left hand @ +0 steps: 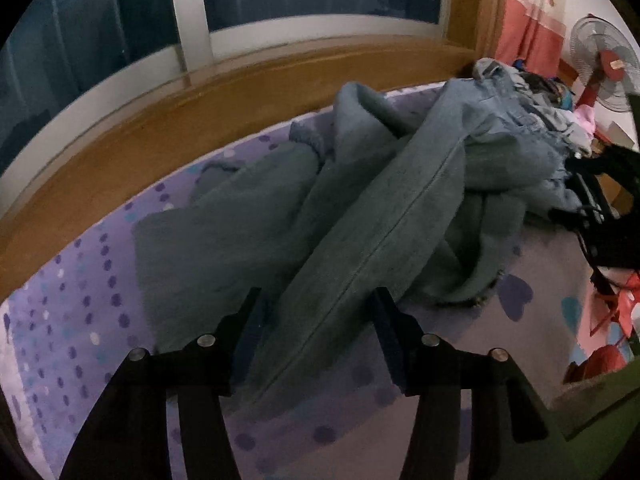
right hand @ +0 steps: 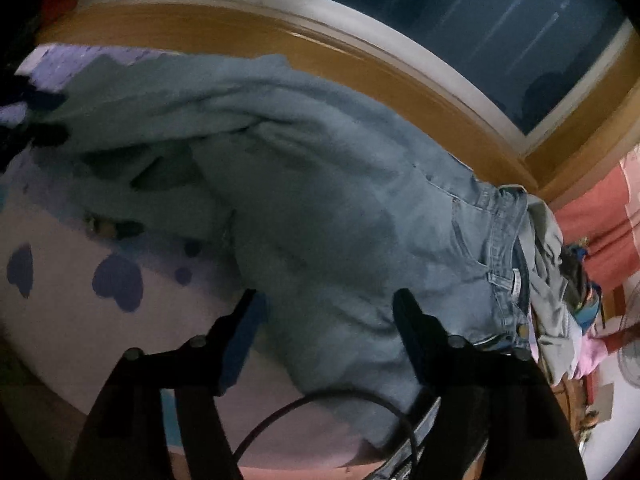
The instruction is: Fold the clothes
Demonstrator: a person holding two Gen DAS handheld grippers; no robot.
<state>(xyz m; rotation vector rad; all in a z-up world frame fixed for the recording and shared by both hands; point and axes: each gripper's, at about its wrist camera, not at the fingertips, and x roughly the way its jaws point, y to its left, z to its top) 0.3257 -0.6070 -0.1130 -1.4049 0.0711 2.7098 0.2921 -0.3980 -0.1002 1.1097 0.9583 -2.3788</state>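
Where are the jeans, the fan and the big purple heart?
jeans (right hand: 340, 208): right wrist view, on the seat.
fan (left hand: 604, 68): left wrist view, on its red middle.
purple heart (right hand: 118, 280): right wrist view, on the sheet's print.

Faded blue jeans (left hand: 360, 216) on a lilac bedsheet (left hand: 80, 320) with purple dots.

- Pale blue denim jeans (left hand: 400, 208): coarse, matt cloth, stitched seam.
- Purple dotted bedsheet (left hand: 80, 320): soft matt fabric.
- Far brown wooden sill (left hand: 200, 112): glossy, smooth.

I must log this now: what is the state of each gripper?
Left gripper: open, a leg of the jeans between the jaws, not pinched.
Right gripper: open over the jeans, holding nothing.
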